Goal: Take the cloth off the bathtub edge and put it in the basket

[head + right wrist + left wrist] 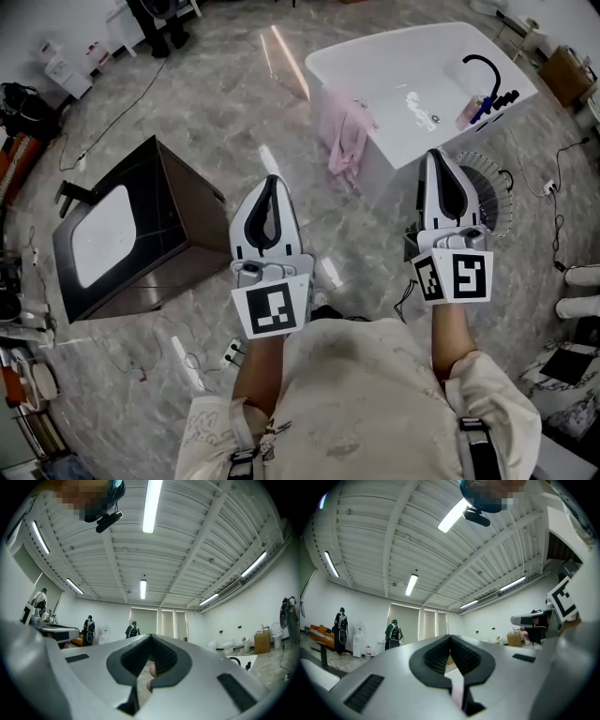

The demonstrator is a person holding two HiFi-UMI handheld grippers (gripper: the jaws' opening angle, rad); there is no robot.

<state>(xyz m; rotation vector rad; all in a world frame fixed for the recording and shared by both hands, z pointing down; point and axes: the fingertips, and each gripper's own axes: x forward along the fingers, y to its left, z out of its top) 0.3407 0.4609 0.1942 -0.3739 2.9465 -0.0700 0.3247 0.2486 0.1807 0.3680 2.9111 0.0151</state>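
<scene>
The left gripper [272, 183] and the right gripper [437, 157] are both clenched with nothing between their jaws, held side by side short of the white oval bathtub [375, 66]. The crumpled pink cloth [342, 139] hangs over the bathtub's near edge towards its left end, apart from both grippers. The pale, ribbed round basket [489, 187] stands by the bathtub's near side, just right of the right gripper.

No legible lettering, brand, number or sign observed. White plastic cube [274, 312] on left gripper [271, 180] and its twin [455, 277] on right gripper [435, 155] bear black square coded patterns only.
</scene>
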